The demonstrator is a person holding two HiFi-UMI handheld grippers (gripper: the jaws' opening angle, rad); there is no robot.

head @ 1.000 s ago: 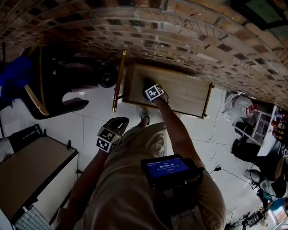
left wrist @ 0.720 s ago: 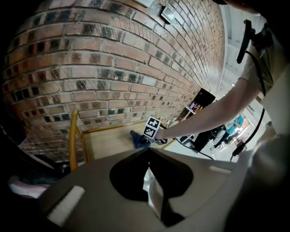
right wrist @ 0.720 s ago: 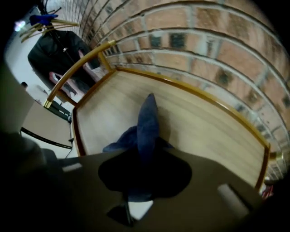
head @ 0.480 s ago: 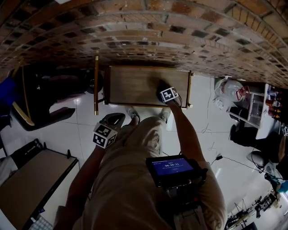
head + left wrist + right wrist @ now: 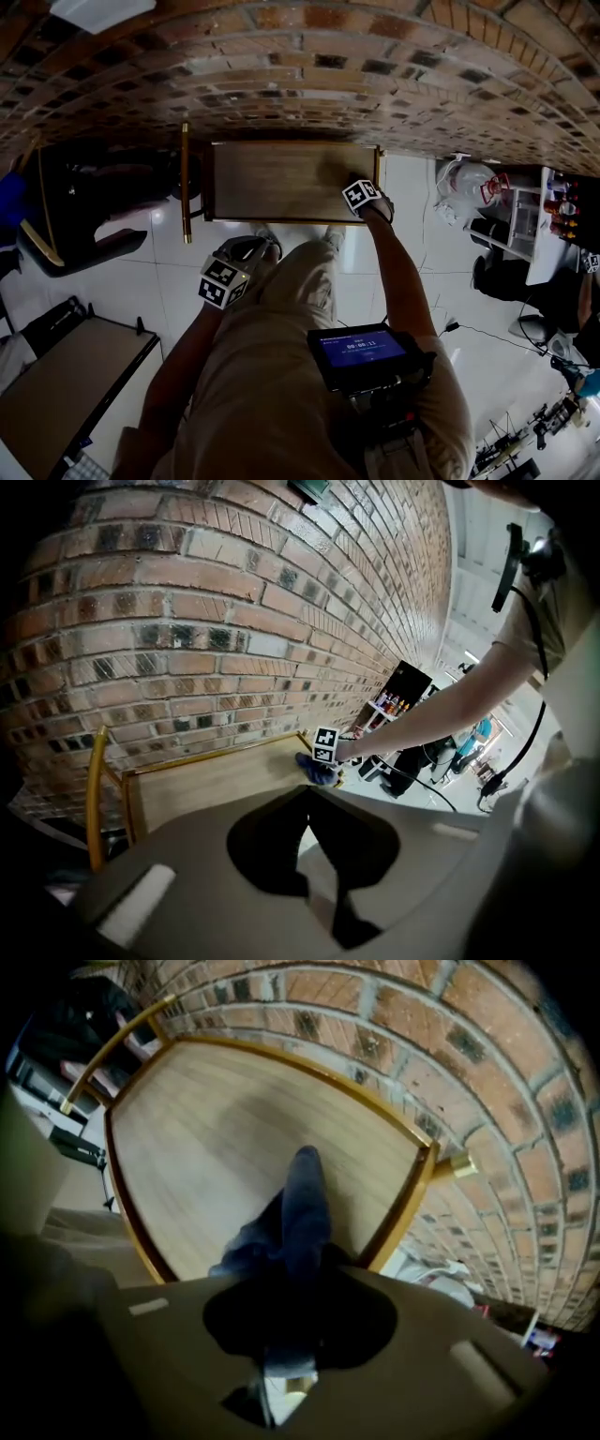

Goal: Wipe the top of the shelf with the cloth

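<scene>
The shelf top [image 5: 272, 178] is a pale wooden board with gold rails, set against the brick wall. In the head view my right gripper [image 5: 352, 187] rests on its right end, near the front corner. The right gripper view shows my right gripper [image 5: 302, 1269] shut on a dark blue cloth [image 5: 300, 1208], which drapes onto the wood [image 5: 216, 1119] beside the gold corner rail [image 5: 412, 1194]. My left gripper [image 5: 239, 258] hangs off the shelf, over the floor by the person's leg. Its jaws [image 5: 305, 794] meet with nothing between them. The left gripper view also catches the cloth [image 5: 317, 769].
A brick wall [image 5: 309, 75] runs behind the shelf. A black chair [image 5: 84, 206] stands to the left and a wooden cabinet [image 5: 66, 375] at lower left. A white bag [image 5: 469, 183], a rack of bottles [image 5: 553, 216] and floor cables crowd the right.
My right gripper has swept the cloth from the left-middle of the shelf top to its right end. The left gripper has stayed low beside the person's leg.
</scene>
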